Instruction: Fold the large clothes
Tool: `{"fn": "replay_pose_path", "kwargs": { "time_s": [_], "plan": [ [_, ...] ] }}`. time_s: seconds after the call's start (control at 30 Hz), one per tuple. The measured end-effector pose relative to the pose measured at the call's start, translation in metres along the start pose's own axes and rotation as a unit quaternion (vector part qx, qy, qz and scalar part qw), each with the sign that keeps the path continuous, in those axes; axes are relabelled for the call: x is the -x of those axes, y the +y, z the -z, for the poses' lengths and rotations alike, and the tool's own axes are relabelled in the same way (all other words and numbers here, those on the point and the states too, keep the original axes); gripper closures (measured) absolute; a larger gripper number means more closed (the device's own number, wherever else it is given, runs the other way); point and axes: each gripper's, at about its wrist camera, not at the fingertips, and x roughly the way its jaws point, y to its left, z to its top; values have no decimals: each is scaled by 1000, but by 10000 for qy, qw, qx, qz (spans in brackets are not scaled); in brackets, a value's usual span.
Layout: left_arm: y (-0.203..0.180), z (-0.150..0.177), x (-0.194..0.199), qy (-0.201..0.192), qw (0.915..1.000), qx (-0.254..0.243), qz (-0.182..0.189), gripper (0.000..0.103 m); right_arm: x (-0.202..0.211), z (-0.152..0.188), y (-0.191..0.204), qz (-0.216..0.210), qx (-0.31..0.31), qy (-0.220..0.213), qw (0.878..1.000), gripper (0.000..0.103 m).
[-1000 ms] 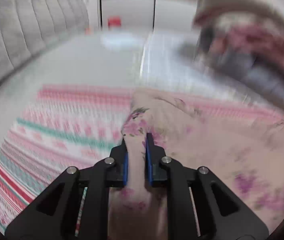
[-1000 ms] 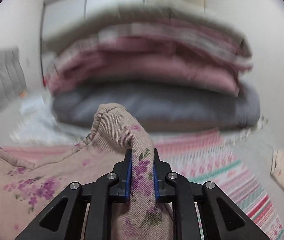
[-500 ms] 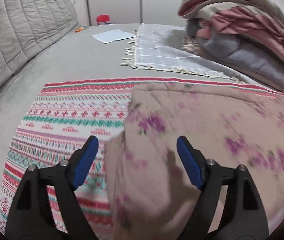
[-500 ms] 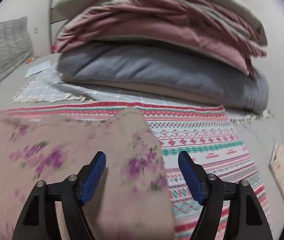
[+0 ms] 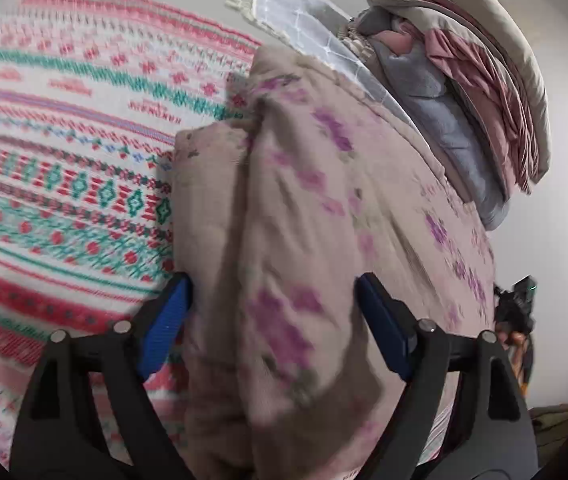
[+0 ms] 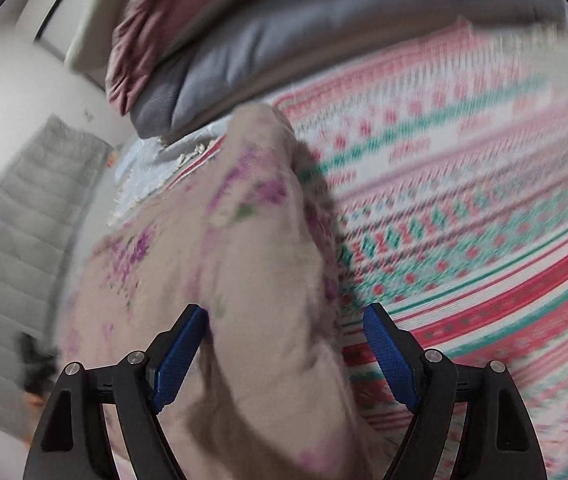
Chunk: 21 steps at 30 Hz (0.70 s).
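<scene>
Both tools, left tool point(image 5: 271, 320) and right tool point(image 6: 286, 350), have jaws opening, the floral garment point(image 5: 304, 220) loose between them. It lies folded on the patterned blanket point(image 5: 63, 160) beside the bedding stack point(image 5: 464, 92). Blur hides detail, but probably lift clear without snagging, then flatten the fold.

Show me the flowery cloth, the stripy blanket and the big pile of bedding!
flowery cloth point(image 5: 304, 240): left wrist view, on its folded middle.
stripy blanket point(image 5: 63, 168): left wrist view, on a green-and-red patterned band.
pile of bedding point(image 5: 436, 120): left wrist view, on the grey layer.
</scene>
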Motion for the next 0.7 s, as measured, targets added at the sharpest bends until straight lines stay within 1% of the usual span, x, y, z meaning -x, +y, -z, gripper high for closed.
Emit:
{"fn": "replay_pose_path", "kwargs": {
  "time_s": [0.1,0.17,0.23,0.3,0.4,0.43,0.47,0.53,0.57,0.6,0.63,0.67,0.7],
  "plan": [
    [5,-3,-12,-12,9997,163,169,11,-19,-4,-14,-486,-358,133,9981,20],
    [3,-6,-17,11,9997,126,191,8,-27,-6,-17,-717,-444,183,9963,20],
    [0,-8,-22,32,9999,22,103,6,-36,-10,-19,-974,-528,253,9935,20],
    [-5,-6,-25,15,9999,-113,-67,6,-43,-12,-20,-1061,-561,293,9923,18],
    [-9,-8,-29,-89,9998,-148,-141,6,-49,-16,-16,-1096,-576,302,9918,17],
    [-7,-7,-27,-173,9997,-111,-143,8,-51,-17,-15,-1097,-603,282,9917,19],
    [-9,-4,-25,-320,9993,-66,-193,14,-52,-17,-13,-1049,-619,239,9923,19],
    [-20,4,-19,-600,9972,-236,-368,39,-52,-16,-3,-868,-497,153,9949,38],
    [-27,8,-17,-694,9956,-367,-511,46,-51,-15,4,-748,-402,104,9963,43],
    [-37,13,-14,-807,9931,-491,-689,57,-47,-13,13,-642,-284,19,9975,52],
    [-43,13,-11,-873,9915,-530,-803,65,-44,-12,19,-600,-233,-44,9979,59],
    [-51,15,-6,-962,9895,-546,-934,68,-42,-12,28,-553,-194,-109,9982,61],
    [-59,16,0,-1070,9881,-526,-975,71,-37,-11,35,-506,-150,-187,9984,65]
  ]
}}
